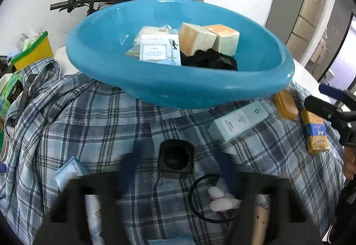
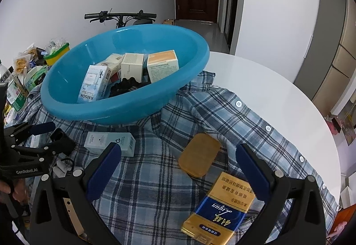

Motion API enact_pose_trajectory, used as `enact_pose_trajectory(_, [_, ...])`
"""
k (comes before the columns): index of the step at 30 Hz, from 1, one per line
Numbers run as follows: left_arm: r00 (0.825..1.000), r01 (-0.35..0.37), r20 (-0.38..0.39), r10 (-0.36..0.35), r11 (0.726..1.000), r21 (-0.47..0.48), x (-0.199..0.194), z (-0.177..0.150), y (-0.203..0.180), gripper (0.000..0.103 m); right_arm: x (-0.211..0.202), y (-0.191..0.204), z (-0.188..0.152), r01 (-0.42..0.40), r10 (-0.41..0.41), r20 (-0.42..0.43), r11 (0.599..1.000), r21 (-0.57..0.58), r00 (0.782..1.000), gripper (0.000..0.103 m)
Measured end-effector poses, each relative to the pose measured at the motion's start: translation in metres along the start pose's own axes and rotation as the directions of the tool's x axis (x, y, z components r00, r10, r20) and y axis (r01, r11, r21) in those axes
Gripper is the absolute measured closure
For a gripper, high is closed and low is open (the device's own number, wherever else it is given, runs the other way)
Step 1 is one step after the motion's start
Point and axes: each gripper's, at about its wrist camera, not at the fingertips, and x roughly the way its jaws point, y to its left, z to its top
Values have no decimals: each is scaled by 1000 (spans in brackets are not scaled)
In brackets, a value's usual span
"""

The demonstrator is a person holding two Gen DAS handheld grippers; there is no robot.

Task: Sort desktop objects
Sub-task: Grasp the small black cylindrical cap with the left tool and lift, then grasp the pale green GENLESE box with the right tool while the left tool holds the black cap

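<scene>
A blue plastic basin [image 1: 255, 80] [image 2: 124, 109] sits on a plaid shirt [image 1: 100, 129] [image 2: 160, 178] and holds several small boxes and a black item. My left gripper [image 1: 178, 162] is open over a small black square cup [image 1: 176, 157]; it shows at the left of the right wrist view [image 2: 47, 133]. My right gripper [image 2: 178, 160] is open, its fingers either side of a gold tin [image 2: 199, 157] and a gold-and-blue pack [image 2: 219, 207]. A pale blue box [image 1: 238, 121] [image 2: 110, 143] lies between the grippers.
A yellow tub [image 1: 33, 53] and packets crowd the table's left end. A black hair band [image 1: 211, 198], pink items and pale blue packets [image 1: 70, 172] lie near my left gripper. The white table [image 2: 278, 98] extends to the right. A bicycle stands behind.
</scene>
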Motion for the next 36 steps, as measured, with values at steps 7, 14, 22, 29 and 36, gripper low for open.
enact_pose_trajectory(7, [1000,9,16,-8,999,-35,-8,-2,6,70,-1,0,0,9,-9,-3,1000,-2,1000,1])
enact_pose_trajectory(14, [996,-59,60,62,997,-47,-28,-4,15,70,-1,15,0,-5,5,-21,1000,-21,1000,1])
enact_pose_trajectory(22, [994,-62,85,69,995,-81,-40,-13,28,70,17,74,4,-49,48,-70,999,-21,996,1])
enact_pose_trajectory(29, [993,-58,99,68,993,-99,-48,-18,40,70,50,117,-2,51,-67,-100,987,-152,993,1])
enact_pose_trajectory(36, [992,-55,105,67,992,-114,-50,-18,49,70,74,106,-3,52,-61,-155,997,-65,986,1])
